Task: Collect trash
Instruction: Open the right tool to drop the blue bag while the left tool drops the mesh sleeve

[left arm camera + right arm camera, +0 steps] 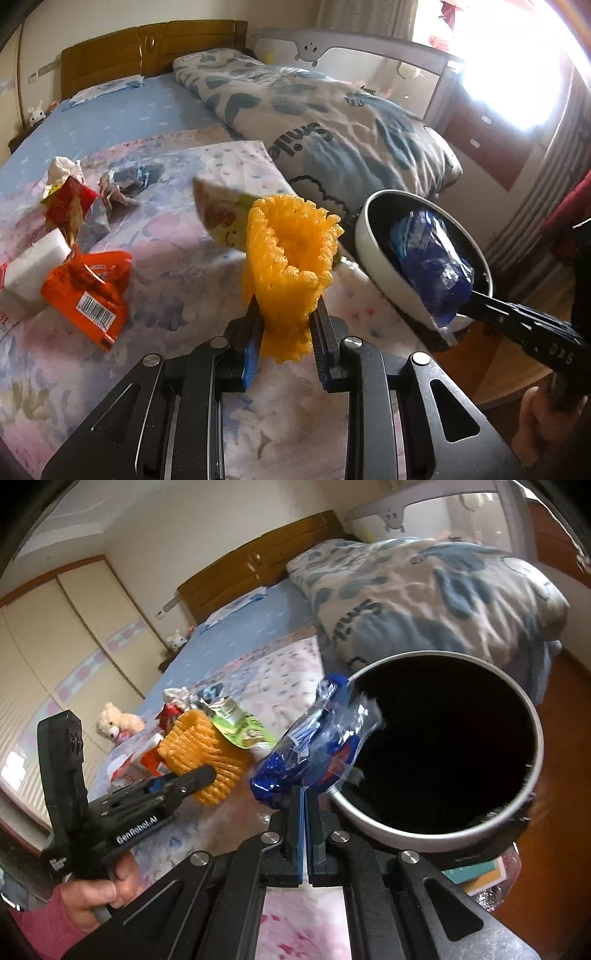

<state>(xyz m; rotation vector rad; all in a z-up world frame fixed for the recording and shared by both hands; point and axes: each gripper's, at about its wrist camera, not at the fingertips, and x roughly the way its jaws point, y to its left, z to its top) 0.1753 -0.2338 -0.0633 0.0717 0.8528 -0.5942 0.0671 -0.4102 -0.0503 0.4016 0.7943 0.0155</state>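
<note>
Left claw [286, 317] clamped on yellow foam net [291, 254], mid-frame; right claw [305, 794] pinched on blue wrapper [314, 738] over bin [436, 830].

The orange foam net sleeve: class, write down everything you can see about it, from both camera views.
The orange foam net sleeve is a soft, open-mesh tube of puffy foam strands, the sort that cushions fruit. It is bright orange, crumpled, with its open mouth facing up and away. The left hand-held gripper pinches its lower end between both fingers, holding it above the floral bedspread. A green and white printed packet shows just behind it. From the right wrist view it hangs left of the blue plastic wrapper.
</note>
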